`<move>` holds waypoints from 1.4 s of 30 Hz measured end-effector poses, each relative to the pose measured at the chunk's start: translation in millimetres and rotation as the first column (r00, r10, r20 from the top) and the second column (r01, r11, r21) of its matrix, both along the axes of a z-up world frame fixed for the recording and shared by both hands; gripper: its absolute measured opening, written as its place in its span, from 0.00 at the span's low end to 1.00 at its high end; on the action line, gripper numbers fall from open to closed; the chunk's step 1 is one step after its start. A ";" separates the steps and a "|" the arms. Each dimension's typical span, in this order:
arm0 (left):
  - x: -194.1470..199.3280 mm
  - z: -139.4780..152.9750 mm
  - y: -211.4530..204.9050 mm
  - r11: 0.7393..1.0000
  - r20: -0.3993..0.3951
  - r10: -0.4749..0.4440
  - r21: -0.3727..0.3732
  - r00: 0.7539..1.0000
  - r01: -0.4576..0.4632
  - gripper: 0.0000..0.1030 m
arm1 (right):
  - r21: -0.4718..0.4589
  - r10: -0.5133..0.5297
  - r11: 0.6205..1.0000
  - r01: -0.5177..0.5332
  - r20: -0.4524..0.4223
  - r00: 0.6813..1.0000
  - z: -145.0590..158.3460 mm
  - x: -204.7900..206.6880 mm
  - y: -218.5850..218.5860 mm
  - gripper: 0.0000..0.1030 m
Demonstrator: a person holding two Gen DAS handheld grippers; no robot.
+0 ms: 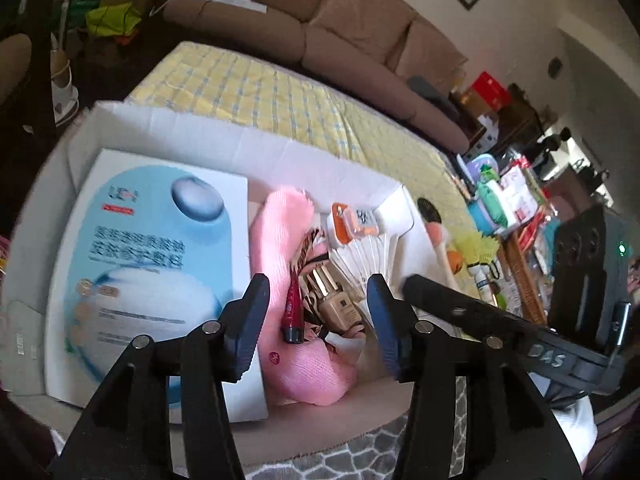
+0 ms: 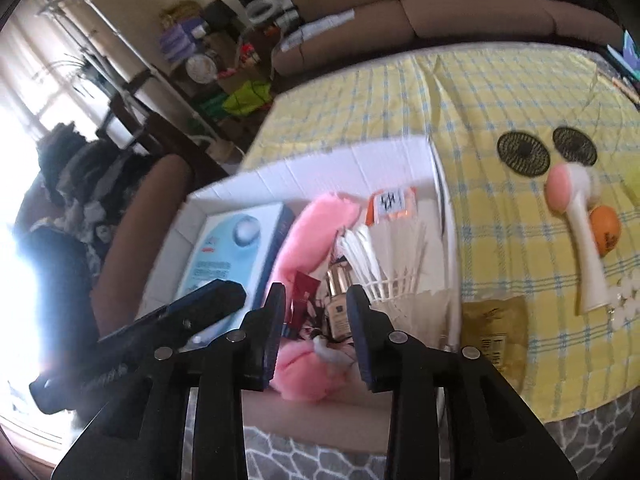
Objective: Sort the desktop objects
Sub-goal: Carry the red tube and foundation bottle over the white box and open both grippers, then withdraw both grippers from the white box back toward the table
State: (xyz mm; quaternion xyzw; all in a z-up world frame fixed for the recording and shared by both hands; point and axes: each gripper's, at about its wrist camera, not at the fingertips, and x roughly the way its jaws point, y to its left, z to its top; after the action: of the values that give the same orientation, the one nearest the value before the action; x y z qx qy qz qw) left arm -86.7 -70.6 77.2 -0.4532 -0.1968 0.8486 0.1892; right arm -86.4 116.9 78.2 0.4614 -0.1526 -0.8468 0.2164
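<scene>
Both hand-held grippers, left and right, wide apart and empty over the white cardboard box. Foundation bottle lies inside between the pink cloth and shuttlecock. Bare yellow checked worktop at 1 o'clock.

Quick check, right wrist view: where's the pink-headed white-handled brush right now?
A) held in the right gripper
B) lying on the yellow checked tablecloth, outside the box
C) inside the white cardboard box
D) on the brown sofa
B: the pink-headed white-handled brush lies on the yellow checked tablecloth, to the right of the white cardboard box, next to an orange ball; the right gripper is open and empty.
</scene>
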 end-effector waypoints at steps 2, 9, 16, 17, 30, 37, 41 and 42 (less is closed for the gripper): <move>3.0 8.0 -3.2 1.000 -0.017 0.003 0.002 1.000 -0.003 0.55 | -0.004 -0.005 1.000 0.005 -0.019 1.000 11.0 6.4 7.8 0.32; 22.7 36.7 21.3 0.996 -0.101 -0.075 -0.046 0.992 0.071 0.83 | 0.002 -0.082 0.997 0.083 -0.111 0.990 49.7 47.6 71.0 0.45; 50.1 48.9 93.9 0.970 -0.141 -0.240 -0.064 0.961 0.233 0.91 | 0.056 -0.247 0.965 0.255 -0.119 0.962 50.0 90.4 162.5 0.49; 53.0 49.4 101.7 0.966 -0.142 -0.256 -0.065 0.956 0.249 0.91 | 0.054 -0.267 0.960 0.275 -0.117 0.956 49.5 94.3 173.6 0.49; 52.4 40.3 228.7 0.919 -0.100 -0.394 -0.079 0.914 0.387 0.99 | 0.015 -0.475 0.878 0.478 -0.092 0.875 22.4 135.8 295.7 0.49; 36.0 23.8 275.0 0.914 -0.086 -0.389 -0.163 0.917 0.373 1.00 | 0.027 -0.477 0.877 0.480 -0.072 0.876 2.3 122.6 309.8 0.49; 33.1 13.8 287.7 0.911 -0.079 -0.376 -0.213 0.923 0.353 1.00 | 0.070 -0.458 0.883 0.464 -0.093 0.884 -5.2 117.1 308.5 0.68; 33.4 11.4 290.2 0.908 -0.078 -0.375 -0.230 0.924 0.350 1.00 | 0.079 -0.452 0.885 0.459 -0.095 0.887 -7.7 116.0 308.4 0.69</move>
State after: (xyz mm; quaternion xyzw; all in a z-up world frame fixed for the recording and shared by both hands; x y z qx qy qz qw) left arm -53.3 219.6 88.6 -0.4472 -0.0057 0.8405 0.3058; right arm 29.6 425.3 70.5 0.3915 -0.2062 -0.8968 -0.0062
